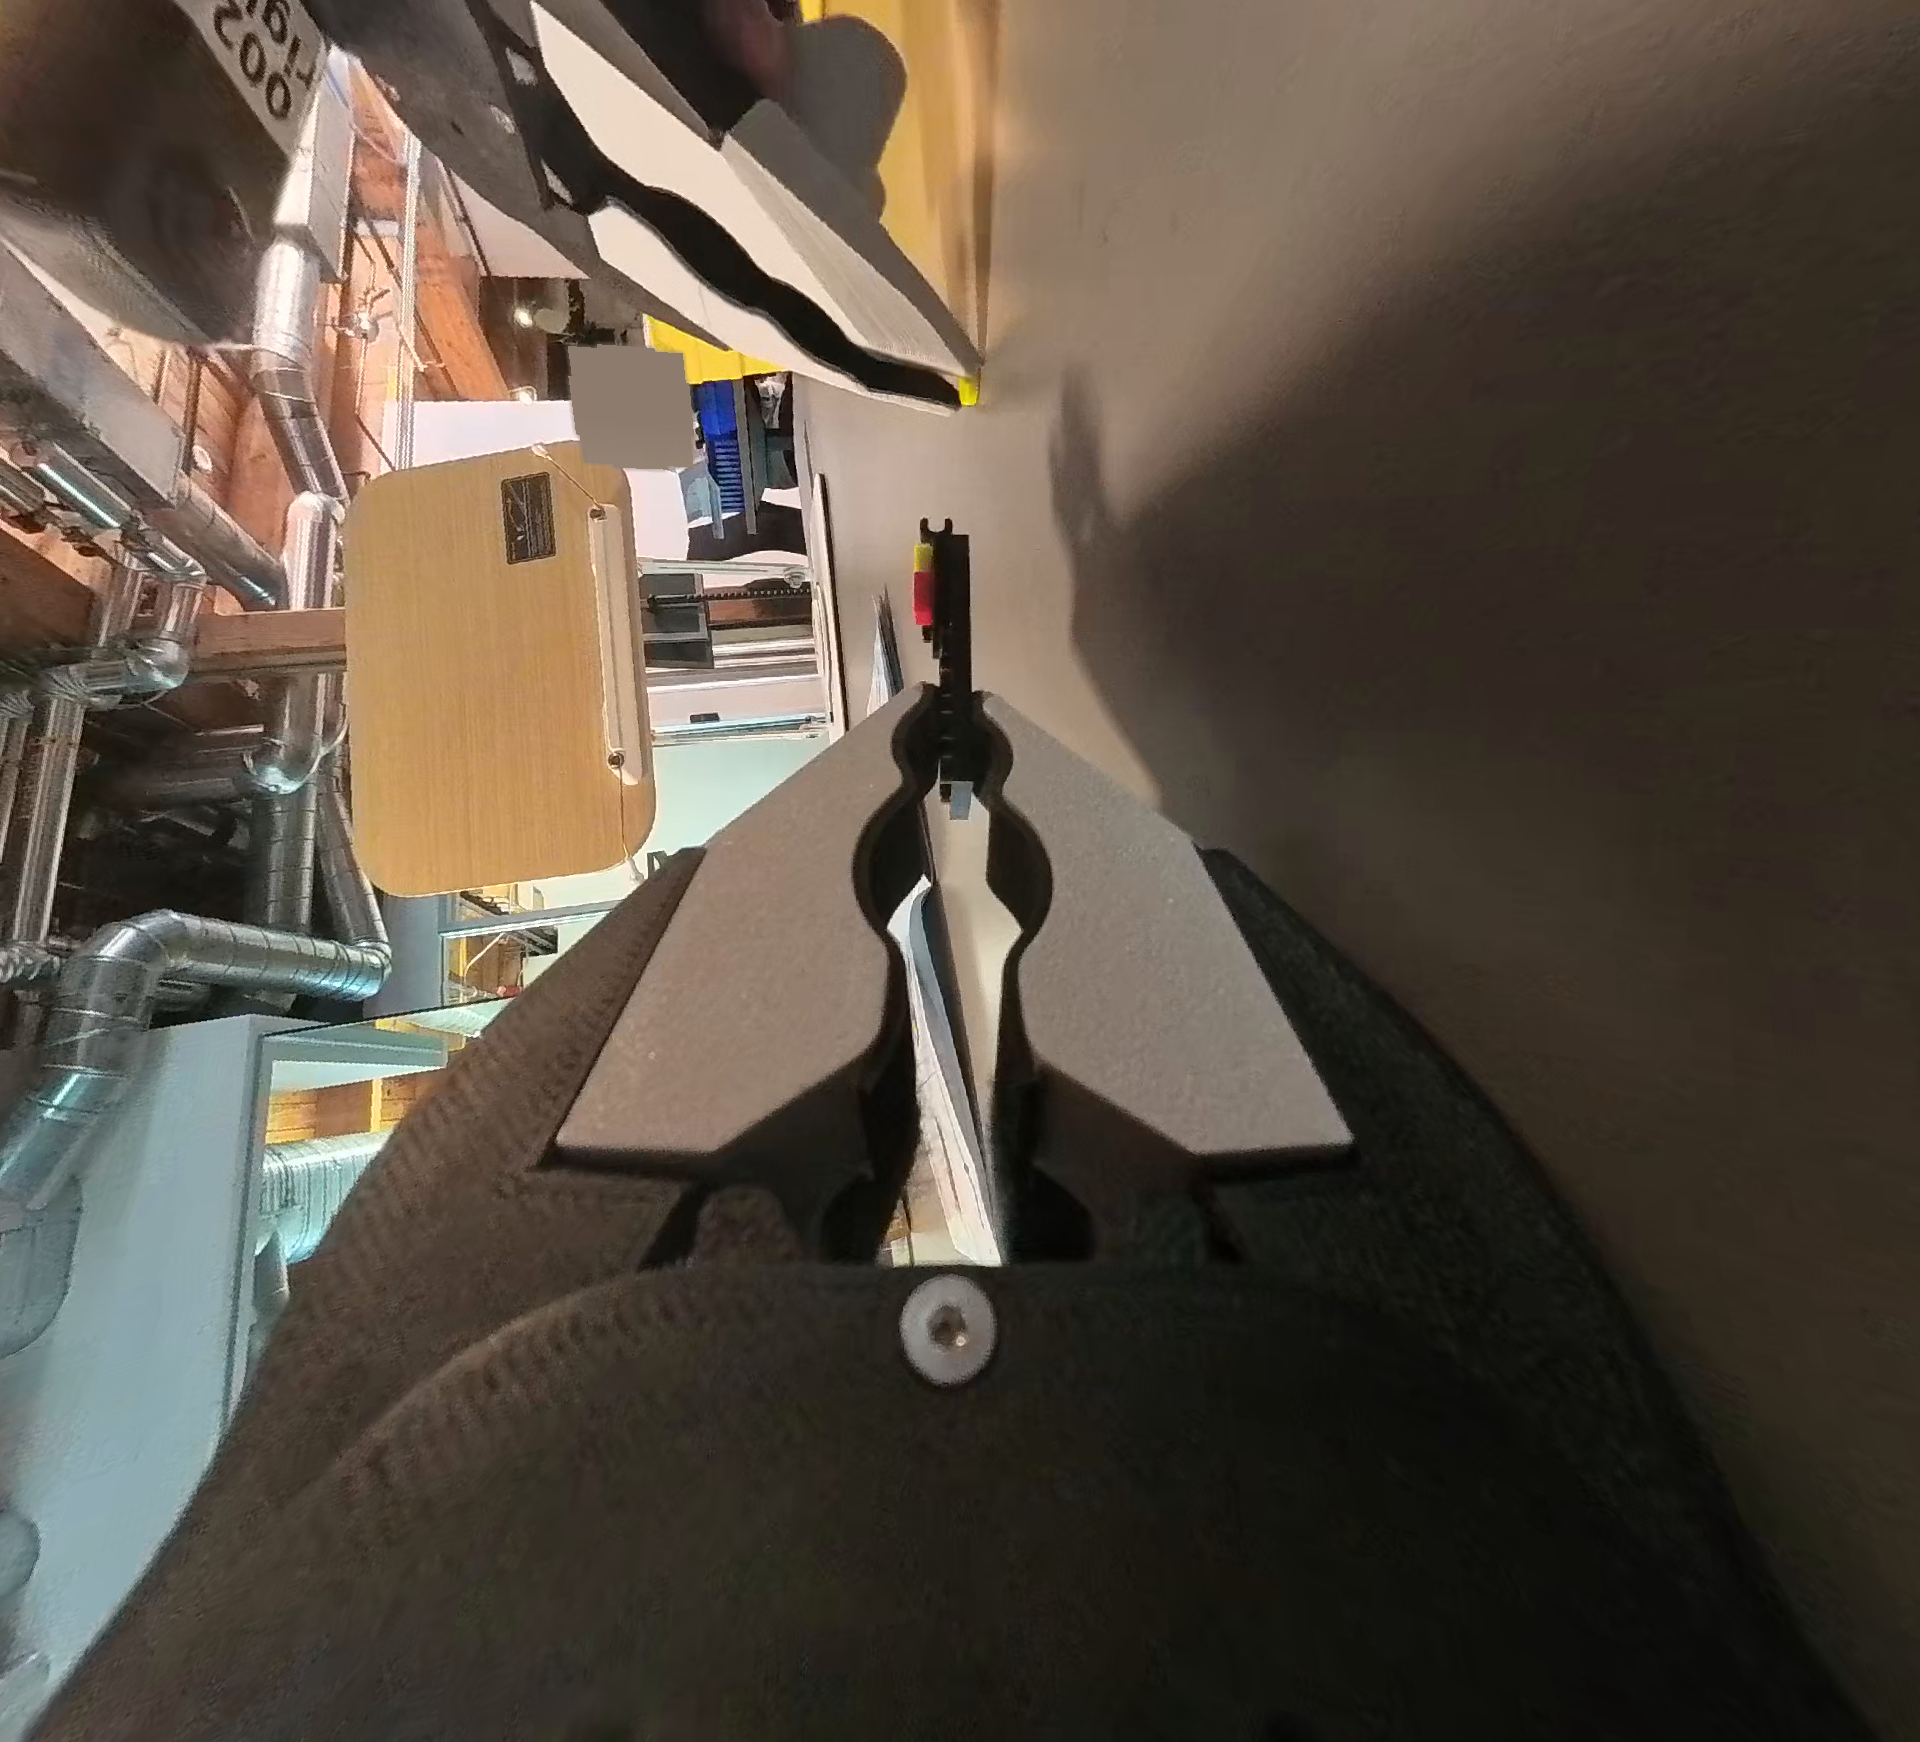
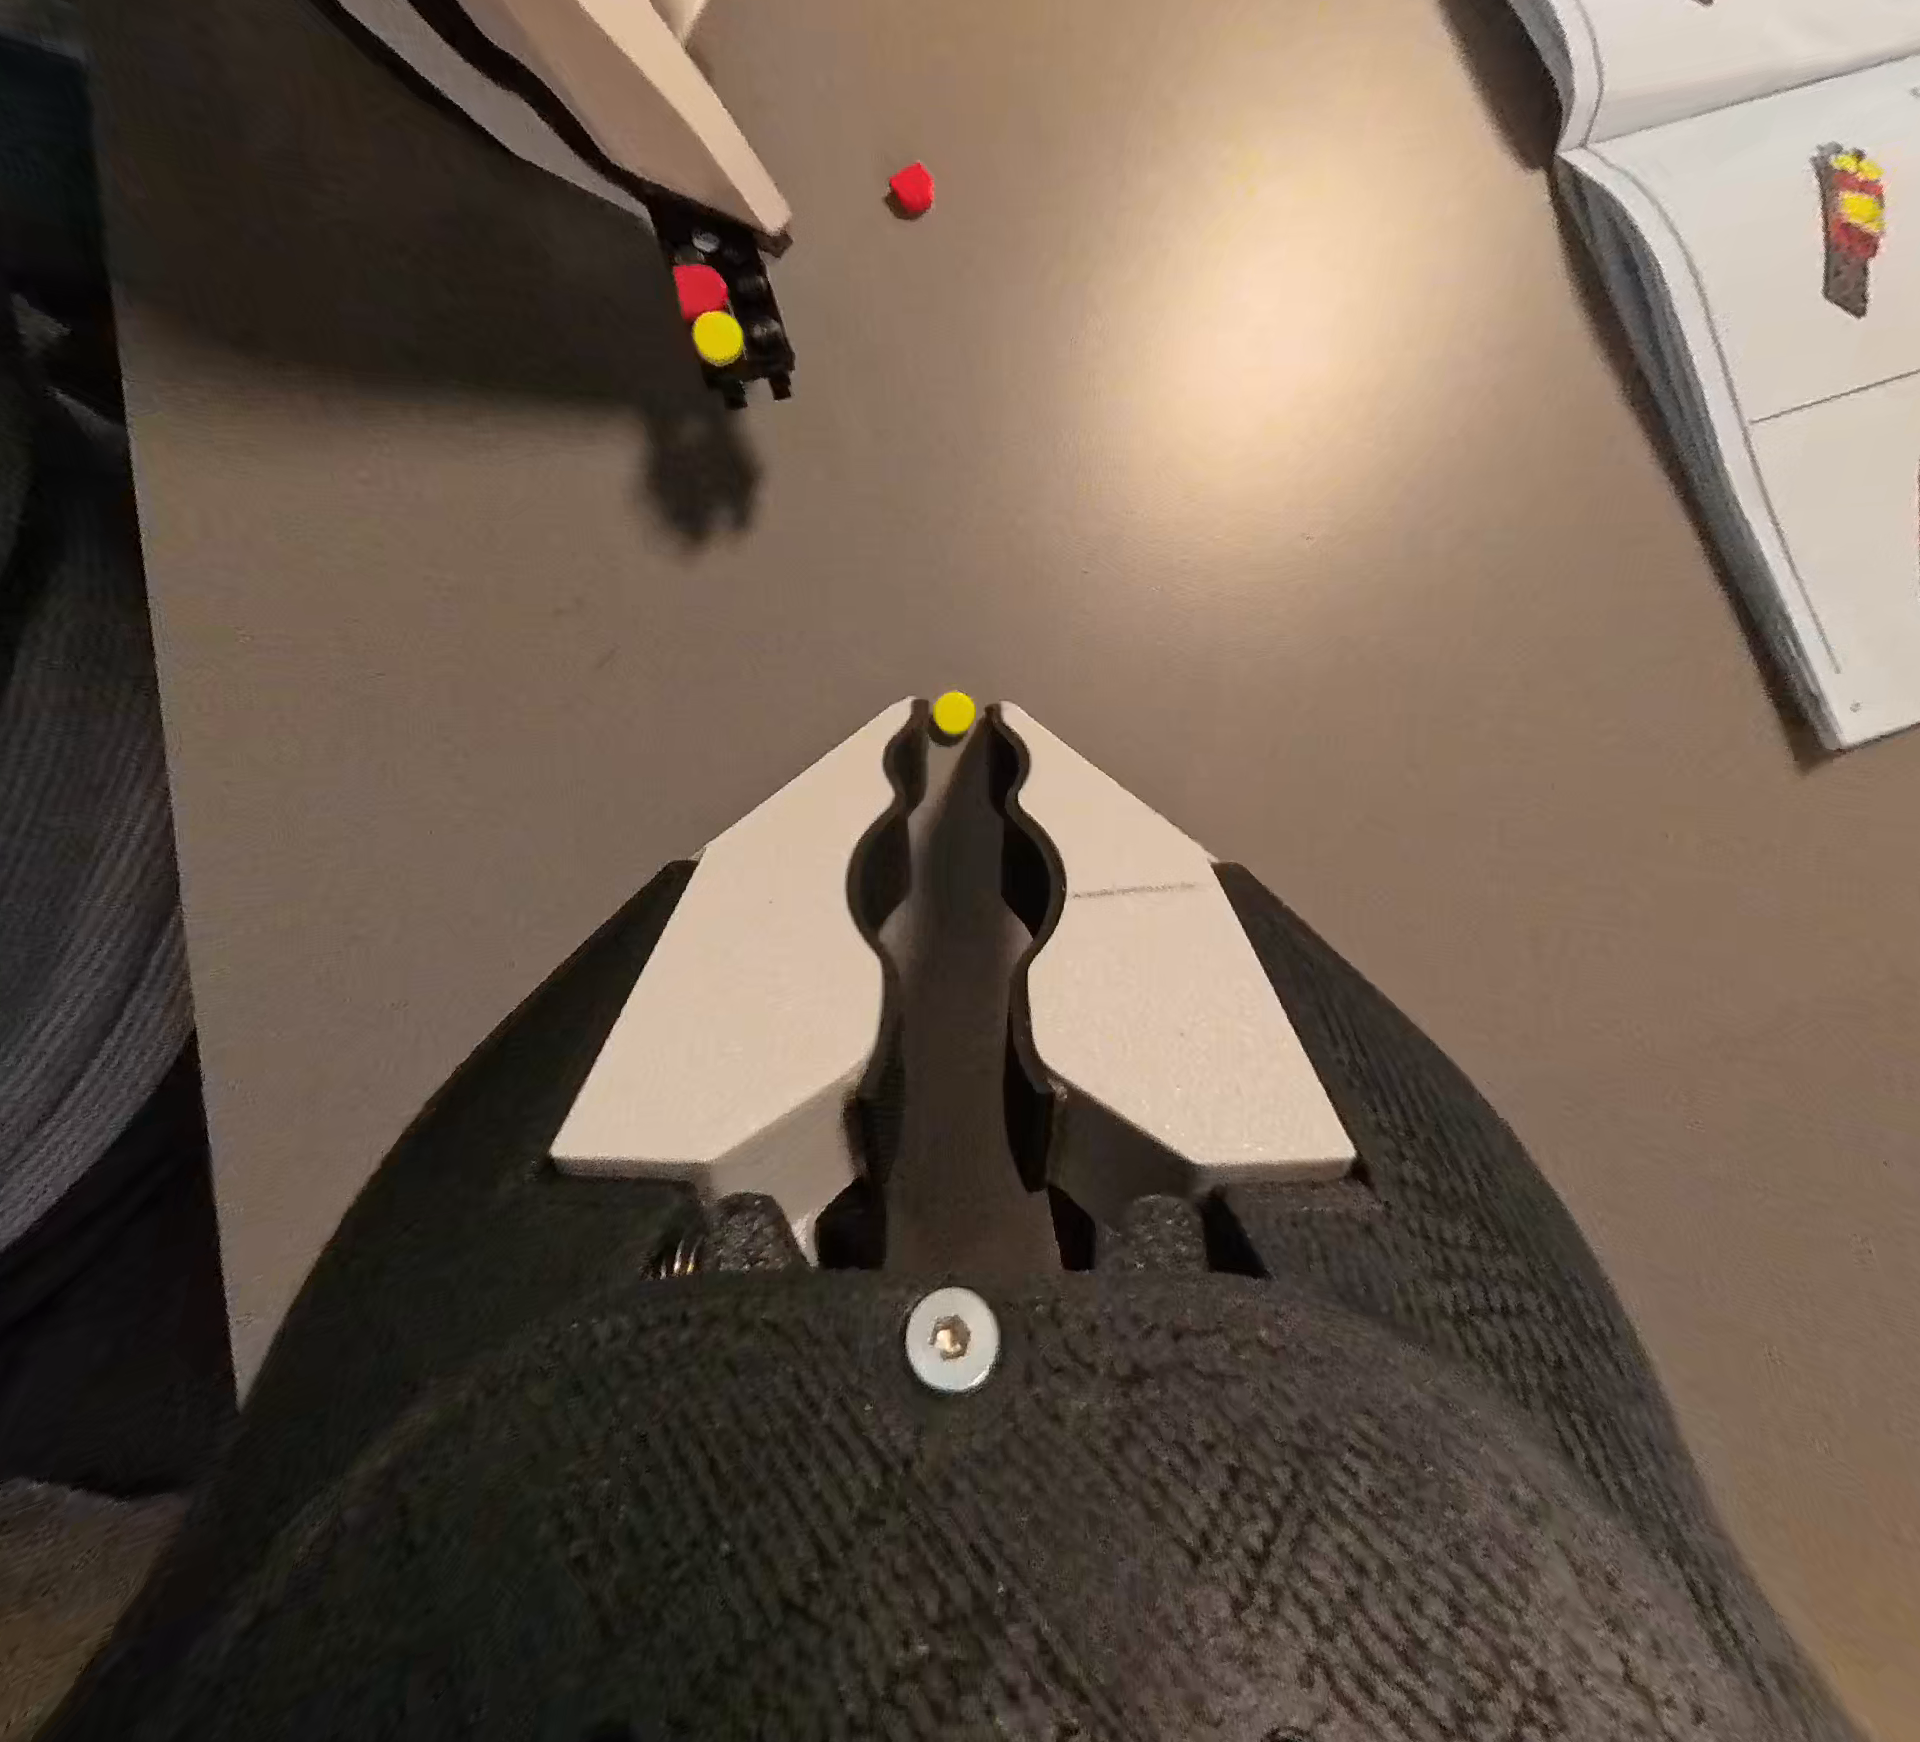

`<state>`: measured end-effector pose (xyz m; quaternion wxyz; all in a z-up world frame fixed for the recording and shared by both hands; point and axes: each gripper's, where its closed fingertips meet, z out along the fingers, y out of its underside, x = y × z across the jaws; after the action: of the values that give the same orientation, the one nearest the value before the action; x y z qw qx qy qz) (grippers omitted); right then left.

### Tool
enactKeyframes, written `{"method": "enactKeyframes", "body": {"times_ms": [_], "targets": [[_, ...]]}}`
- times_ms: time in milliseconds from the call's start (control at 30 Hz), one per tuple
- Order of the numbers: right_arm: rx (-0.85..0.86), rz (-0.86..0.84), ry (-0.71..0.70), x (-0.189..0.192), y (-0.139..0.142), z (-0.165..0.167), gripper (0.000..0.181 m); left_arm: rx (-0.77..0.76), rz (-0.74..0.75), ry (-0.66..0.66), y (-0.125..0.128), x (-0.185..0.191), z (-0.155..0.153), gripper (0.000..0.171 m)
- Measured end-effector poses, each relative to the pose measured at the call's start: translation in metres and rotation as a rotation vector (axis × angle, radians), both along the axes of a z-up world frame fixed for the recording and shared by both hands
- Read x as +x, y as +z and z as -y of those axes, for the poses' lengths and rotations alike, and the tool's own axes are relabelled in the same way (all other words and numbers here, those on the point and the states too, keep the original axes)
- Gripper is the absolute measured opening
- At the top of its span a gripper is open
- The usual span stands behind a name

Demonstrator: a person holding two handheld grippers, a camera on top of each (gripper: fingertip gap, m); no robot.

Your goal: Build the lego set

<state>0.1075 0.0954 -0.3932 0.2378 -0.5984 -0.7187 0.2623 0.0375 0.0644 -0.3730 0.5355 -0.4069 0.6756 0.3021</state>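
Observation:
My left gripper is shut on a black lego plate and holds it above the table. The plate carries a red brick and a yellow round stud. In the right wrist view the left gripper comes in from the upper left with that plate. My right gripper is shut on a small yellow round stud. It also shows in the left wrist view, beyond the plate. A loose red brick lies on the table.
An open instruction booklet lies at the table's right side. The brown table has an edge along the left, with a person's grey clothing beyond it. A wooden board and metal pipes stand in the background.

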Motion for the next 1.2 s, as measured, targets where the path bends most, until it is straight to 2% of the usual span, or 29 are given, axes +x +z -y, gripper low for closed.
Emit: {"method": "enactKeyframes", "body": {"times_ms": [167, 233, 300, 400, 733, 1200], "targets": [[0.046, 0.002, 0.025, -0.003, 0.001, 0.000, 0.005, 0.008, 0.000, -0.002, 0.001, 0.001, 0.000, 0.004], [0.038, -0.065, 0.051, -0.014, 0.013, 0.005, 0.005, 0.011, 0.003, -0.004, 0.001, 0.001, 0.000, 0.004], [-0.042, -0.143, 0.107, -0.029, 0.031, 0.021, 0.005, 0.018, 0.007, -0.007, 0.002, 0.002, 0.000, 0.004], [-0.077, -0.189, 0.198, -0.044, 0.044, 0.040, 0.005, 0.031, 0.014, -0.013, 0.004, 0.003, 0.000, 0.004], [-0.099, -0.117, 0.314, -0.053, 0.048, 0.050, 0.005, 0.115, 0.049, -0.023, 0.019, 0.005, 0.000, 0.004], [-0.089, -0.055, 0.337, -0.052, 0.053, 0.049, 0.006, 0.152, 0.060, -0.030, 0.026, 0.006, -0.001, 0.004]]}}
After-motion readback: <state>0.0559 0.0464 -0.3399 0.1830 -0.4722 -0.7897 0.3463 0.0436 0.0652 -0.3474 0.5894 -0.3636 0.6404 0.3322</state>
